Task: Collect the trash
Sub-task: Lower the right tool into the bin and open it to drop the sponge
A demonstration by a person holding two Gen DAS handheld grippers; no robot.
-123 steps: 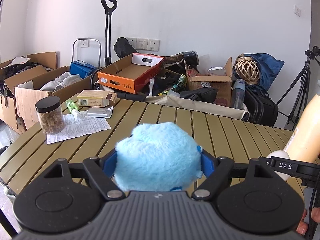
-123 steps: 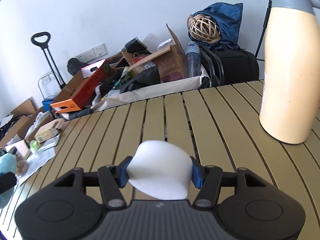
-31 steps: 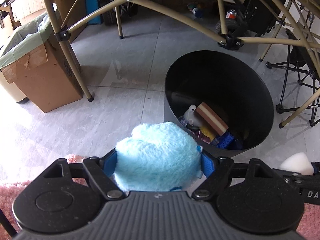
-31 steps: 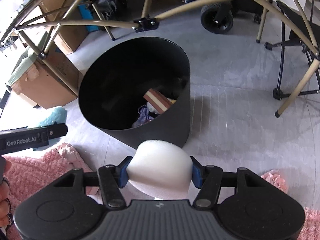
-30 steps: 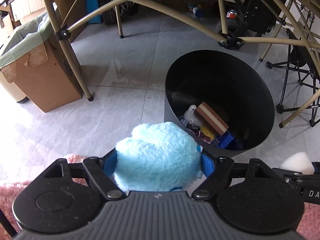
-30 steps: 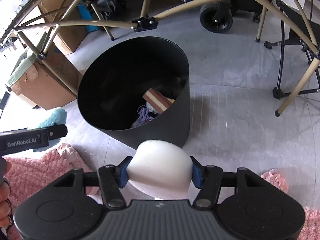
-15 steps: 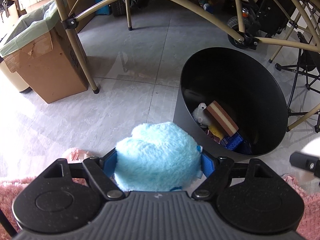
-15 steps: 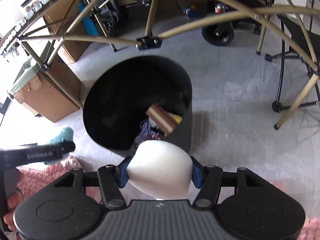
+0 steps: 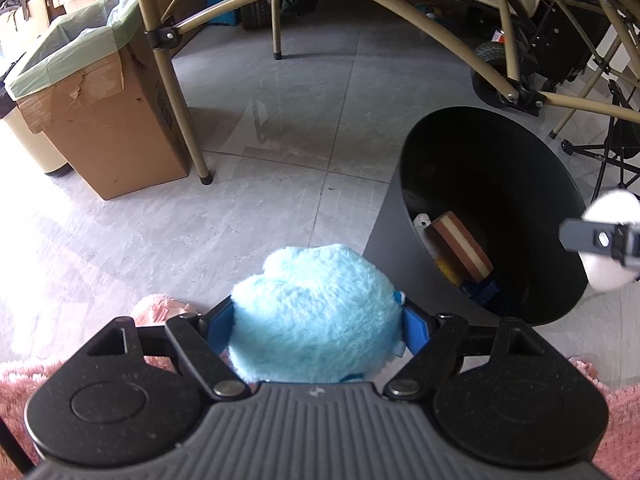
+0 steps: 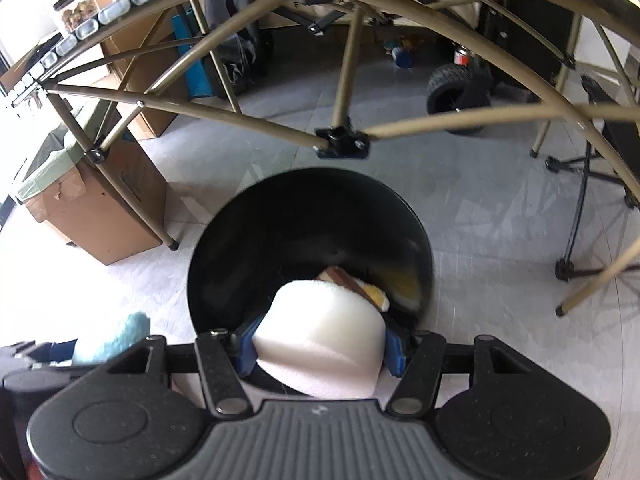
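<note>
Tiled floor (image 9: 280,128), black bin (image 10: 224,264), foam (image 10: 320,340)

Lined cardboard box (image 9: 96,120) – floor-standing, folding table legs (image 9: 176,92), pink rug (image 9: 24,392)

black bins (image 9: 384,236): 1 by you
cardboard boxes w/ liner (image 9: 108,120): 1
blue plush (image 9: 316,320): 1
white foam pcs (image 10: 320,344): 1
your grippers: 2
</note>
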